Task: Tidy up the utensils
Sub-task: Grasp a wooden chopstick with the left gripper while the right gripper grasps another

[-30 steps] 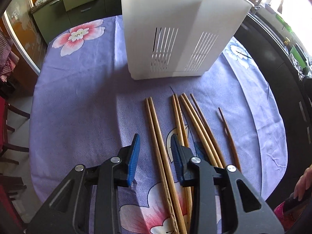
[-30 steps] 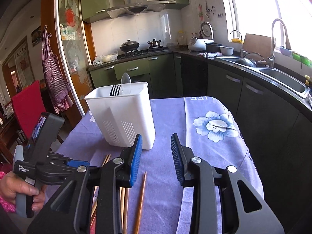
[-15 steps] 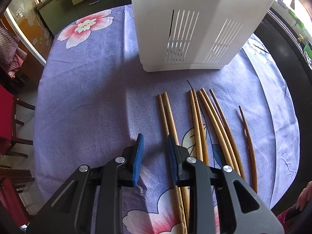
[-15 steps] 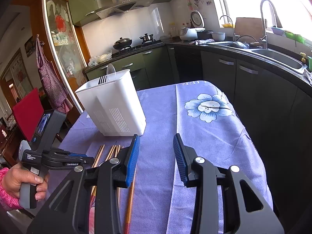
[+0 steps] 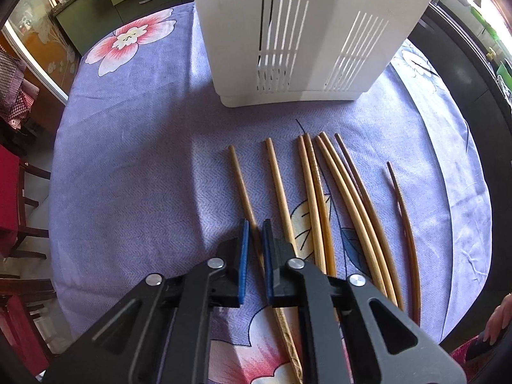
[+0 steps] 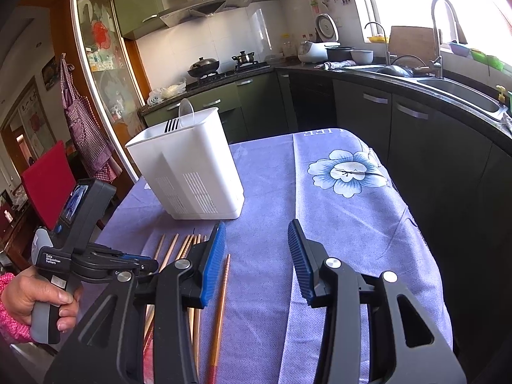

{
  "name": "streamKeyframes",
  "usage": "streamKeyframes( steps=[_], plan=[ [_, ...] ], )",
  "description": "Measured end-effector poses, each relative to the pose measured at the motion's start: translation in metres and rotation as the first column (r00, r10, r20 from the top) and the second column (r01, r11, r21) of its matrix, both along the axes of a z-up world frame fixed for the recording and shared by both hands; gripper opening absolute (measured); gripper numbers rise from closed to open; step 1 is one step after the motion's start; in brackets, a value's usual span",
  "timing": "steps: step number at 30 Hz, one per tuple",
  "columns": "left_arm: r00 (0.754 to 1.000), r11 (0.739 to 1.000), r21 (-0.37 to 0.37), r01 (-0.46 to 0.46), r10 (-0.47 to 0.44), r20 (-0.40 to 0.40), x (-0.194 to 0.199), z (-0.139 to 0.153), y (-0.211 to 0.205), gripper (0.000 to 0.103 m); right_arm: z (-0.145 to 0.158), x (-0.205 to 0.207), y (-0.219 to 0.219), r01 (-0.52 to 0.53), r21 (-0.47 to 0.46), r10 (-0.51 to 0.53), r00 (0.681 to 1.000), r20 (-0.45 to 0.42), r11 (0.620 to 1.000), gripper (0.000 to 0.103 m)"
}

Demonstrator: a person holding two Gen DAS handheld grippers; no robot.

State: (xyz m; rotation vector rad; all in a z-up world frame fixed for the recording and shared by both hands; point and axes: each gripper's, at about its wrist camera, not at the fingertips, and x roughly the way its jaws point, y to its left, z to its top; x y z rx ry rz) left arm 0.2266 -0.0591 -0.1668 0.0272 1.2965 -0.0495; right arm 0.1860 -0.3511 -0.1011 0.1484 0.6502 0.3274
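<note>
The left tongs (image 5: pixel 254 224) have just closed on the leftmost bamboo chopstick (image 5: pixel 238 176), their blue pads pinching its middle while it lies on the bench (image 5: pixel 128 160), in front of the white utensil caddy (image 5: pixel 304 32). The other chopsticks (image 5: pixel 323 192) lie side by side to the right of the gripped one, also in front of the caddy. The right tongs (image 6: pixel 256 249) have been opening and stand partly apart, holding nothing, above the purple floral cloth near the caddy's front.
</note>
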Motion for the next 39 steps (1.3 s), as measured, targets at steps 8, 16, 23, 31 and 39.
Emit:
streamKeyframes(
  steps=[8, 16, 23, 31, 39],
  plan=[
    [0.999, 1.000, -0.013, 0.008, -0.008, 0.037, -0.002, 0.006, -0.003, 0.006, -0.018, 0.014, 0.020, -0.082, -0.053, 0.076, 0.991, -0.113, 0.995, 0.041],
    [0.961, 0.999, -0.025, 0.033, -0.025, 0.276, -0.036, 0.060, 0.006, 0.006, -0.054, 0.024, 0.061, -0.165, -0.145, 0.128, 0.963, -0.237, 0.975, 0.027],
    [0.908, 0.998, -0.026, 0.065, -0.048, 0.417, -0.069, 0.089, 0.007, 0.006, -0.078, 0.032, 0.090, -0.223, -0.235, 0.144, 0.938, -0.315, 0.946, 0.018],
    [0.889, 0.994, -0.047, 0.096, -0.064, 0.453, -0.089, 0.092, 0.013, 0.006, -0.092, 0.043, 0.102, -0.218, -0.281, 0.111, 0.929, -0.354, 0.935, 0.018],
    [0.883, 0.994, -0.050, 0.100, -0.066, 0.465, -0.092, 0.094, 0.017, 0.006, -0.090, 0.041, 0.113, -0.230, -0.310, 0.115, 0.930, -0.349, 0.922, 0.008]
  ],
)
